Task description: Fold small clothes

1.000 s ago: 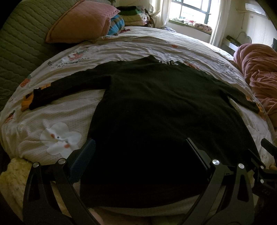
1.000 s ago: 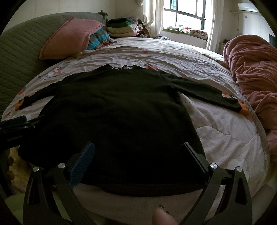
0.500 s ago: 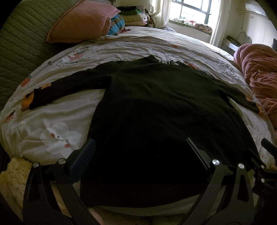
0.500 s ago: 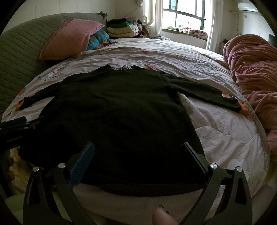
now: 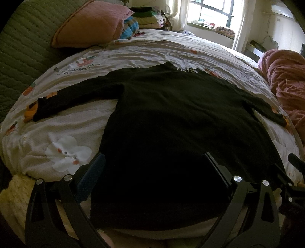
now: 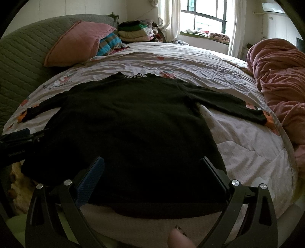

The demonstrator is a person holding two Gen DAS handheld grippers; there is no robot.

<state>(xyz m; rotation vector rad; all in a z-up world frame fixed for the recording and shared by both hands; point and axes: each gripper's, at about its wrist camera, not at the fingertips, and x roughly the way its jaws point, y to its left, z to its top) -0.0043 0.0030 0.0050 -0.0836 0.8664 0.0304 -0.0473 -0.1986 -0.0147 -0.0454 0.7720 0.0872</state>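
Note:
A black long-sleeved top [image 5: 171, 122] lies flat and spread out on the bed, collar with white lettering at the far end, sleeves stretched to both sides; it also shows in the right wrist view [image 6: 133, 122]. My left gripper [image 5: 152, 167] is open and empty above the hem's left part. My right gripper [image 6: 150, 169] is open and empty above the hem's right part. The right gripper's body [image 5: 293, 183] shows at the right edge of the left wrist view; the left gripper's body [image 6: 17, 141] shows at the left edge of the right wrist view.
The bed has a white printed cover [image 5: 63, 129]. A pink pillow [image 5: 89, 24] and stacked folded clothes [image 6: 135, 31] lie at the far end by a green quilted headboard [image 5: 21, 49]. A bunched pink blanket [image 6: 280, 72] lies on the right. A window [image 6: 205, 17] is behind.

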